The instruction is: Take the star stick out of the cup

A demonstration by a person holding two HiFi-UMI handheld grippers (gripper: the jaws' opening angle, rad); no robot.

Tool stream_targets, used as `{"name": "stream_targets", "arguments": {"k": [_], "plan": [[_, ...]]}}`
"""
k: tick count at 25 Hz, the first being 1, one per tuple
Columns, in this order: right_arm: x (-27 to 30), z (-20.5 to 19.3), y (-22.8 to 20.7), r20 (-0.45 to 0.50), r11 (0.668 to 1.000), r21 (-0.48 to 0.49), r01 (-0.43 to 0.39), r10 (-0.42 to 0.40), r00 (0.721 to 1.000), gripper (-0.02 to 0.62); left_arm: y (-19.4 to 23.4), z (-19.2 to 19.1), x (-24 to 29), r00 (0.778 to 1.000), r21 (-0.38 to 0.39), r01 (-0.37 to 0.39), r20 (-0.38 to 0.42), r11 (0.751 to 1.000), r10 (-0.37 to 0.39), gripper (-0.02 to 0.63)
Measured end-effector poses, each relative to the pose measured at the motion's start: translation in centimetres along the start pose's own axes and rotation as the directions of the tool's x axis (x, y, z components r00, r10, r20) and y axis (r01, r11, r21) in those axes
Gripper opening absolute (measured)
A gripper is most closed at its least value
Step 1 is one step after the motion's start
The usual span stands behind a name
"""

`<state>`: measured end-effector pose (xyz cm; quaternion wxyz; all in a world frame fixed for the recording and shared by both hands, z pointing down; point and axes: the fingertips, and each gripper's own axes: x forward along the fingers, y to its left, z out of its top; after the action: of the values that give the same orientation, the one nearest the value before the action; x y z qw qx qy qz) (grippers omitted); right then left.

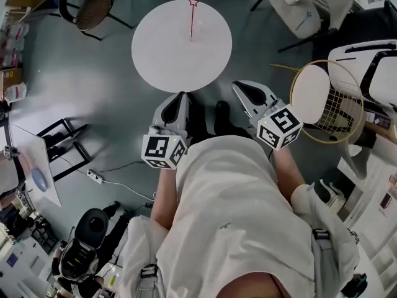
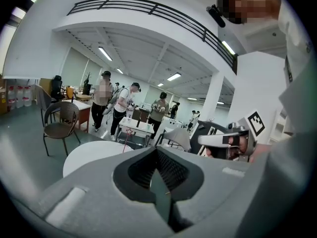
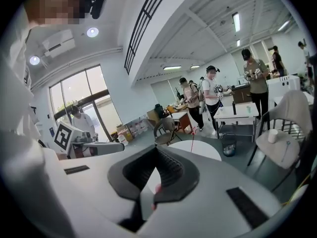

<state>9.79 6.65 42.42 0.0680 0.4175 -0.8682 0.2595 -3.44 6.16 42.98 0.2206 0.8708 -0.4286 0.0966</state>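
A thin red stick topped with a star (image 1: 192, 17) stands upright near the far side of a round white table (image 1: 167, 54). The cup at its foot is too small to make out. My left gripper (image 1: 182, 95) and right gripper (image 1: 239, 85) hang side by side in front of the body, short of the table's near edge, both shut and holding nothing. In the left gripper view the jaws (image 2: 157, 155) meet, with the star stick (image 2: 128, 138) far ahead on the table (image 2: 89, 155). The right gripper view shows its jaws (image 3: 156, 155) closed and the star stick (image 3: 192, 143) beyond them.
A brown chair (image 1: 93, 5) stands left of the table and a white chair (image 1: 310, 11) to its right. A round wire-framed seat (image 1: 325, 101) sits close to my right gripper. A power strip (image 1: 94, 176) lies on the grey floor. Several people stand at tables in the background.
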Motion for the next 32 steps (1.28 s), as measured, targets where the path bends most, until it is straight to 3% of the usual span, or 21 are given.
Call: {"name": "stream_targets", "arguments": {"k": [15, 23, 32], "plan": [[9.2, 5.5, 2.7, 0.062, 0.996, 0.026, 0.091, -0.092, 0.994, 0.006, 10.5, 5.4, 0.3, 0.996, 0.035, 0.091, 0.022, 0.995, -0.091, 0.009], [11.4, 4.6, 3.9, 0.024, 0.984, 0.049, 0.171, -0.172, 0.985, 0.006, 13.4, 4.3, 0.5, 0.986, 0.019, 0.165, -0.011, 0.986, -0.165, 0.009], [13.2, 4.3, 2.7, 0.001, 0.976, 0.082, 0.203, -0.203, 0.979, 0.006, 15.4, 4.1, 0.7, 0.987, -0.012, 0.156, -0.034, 0.988, -0.156, 0.009]]}}
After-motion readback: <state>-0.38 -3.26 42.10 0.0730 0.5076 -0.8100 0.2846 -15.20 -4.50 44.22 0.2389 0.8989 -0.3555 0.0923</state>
